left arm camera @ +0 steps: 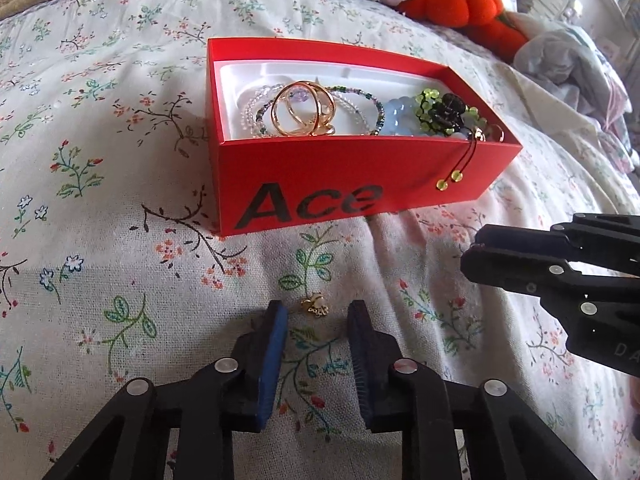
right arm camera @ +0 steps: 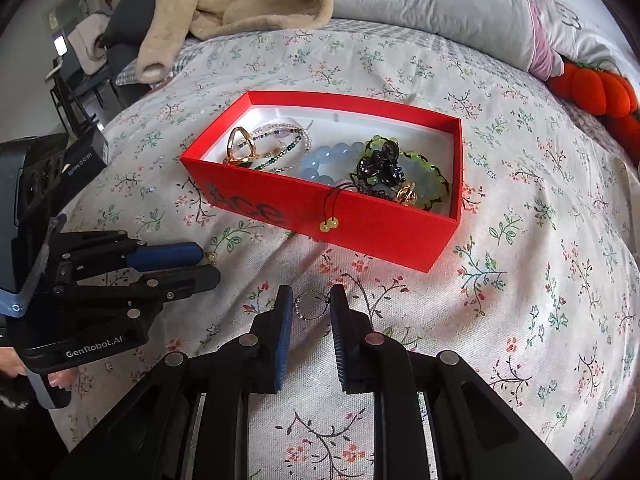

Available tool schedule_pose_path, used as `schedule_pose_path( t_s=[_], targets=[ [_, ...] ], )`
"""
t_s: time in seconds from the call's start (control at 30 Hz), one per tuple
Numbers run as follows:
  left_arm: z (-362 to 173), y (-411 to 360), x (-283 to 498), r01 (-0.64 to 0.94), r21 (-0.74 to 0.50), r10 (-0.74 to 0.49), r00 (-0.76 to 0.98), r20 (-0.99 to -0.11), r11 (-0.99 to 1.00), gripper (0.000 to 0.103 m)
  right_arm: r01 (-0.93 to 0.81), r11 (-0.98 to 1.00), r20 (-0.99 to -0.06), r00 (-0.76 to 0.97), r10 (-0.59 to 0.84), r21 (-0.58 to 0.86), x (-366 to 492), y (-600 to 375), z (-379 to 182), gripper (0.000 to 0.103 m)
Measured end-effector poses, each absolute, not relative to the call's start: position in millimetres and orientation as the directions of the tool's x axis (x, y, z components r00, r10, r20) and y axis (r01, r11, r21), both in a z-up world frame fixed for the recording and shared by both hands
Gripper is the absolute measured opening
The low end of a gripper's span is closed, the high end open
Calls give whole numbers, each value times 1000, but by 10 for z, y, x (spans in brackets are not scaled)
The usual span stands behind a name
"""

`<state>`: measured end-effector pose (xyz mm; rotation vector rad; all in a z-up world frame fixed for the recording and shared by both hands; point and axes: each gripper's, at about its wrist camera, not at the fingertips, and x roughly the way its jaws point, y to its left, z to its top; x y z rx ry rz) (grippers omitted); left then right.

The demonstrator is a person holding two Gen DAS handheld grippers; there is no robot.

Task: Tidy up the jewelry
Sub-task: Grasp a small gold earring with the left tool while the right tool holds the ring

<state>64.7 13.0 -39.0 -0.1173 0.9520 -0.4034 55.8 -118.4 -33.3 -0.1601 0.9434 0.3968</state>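
Observation:
A red box marked "Ace" sits on the floral bedsheet and holds gold rings, beaded bracelets, a blue bead bracelet and a green bead bracelet; the box also shows in the right wrist view. My left gripper is open, with a small gold earring lying on the sheet between its fingertips. My right gripper is open around a thin beaded ring on the sheet. The right gripper also shows in the left wrist view, and the left in the right wrist view.
An orange plush pumpkin and crumpled grey cloth lie behind the box to the right. A beige garment and a grey pillow lie at the bed's far side. A dark chair stands off the bed's left.

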Motion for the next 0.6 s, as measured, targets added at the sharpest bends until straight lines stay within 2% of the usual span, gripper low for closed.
schedule_pose_path(
  t_s=[0.27,0.6],
  targets=[
    [-397,107,687,280,-242,-358,516,-778,929,7,-392,919,-820,513,253,39,583,-1211,-369,20],
    [-342,168,667,282,-258,-373,514,-772,924,6,-386,922,-818,520,245,31,567,-1203,-332,20]
  ],
)
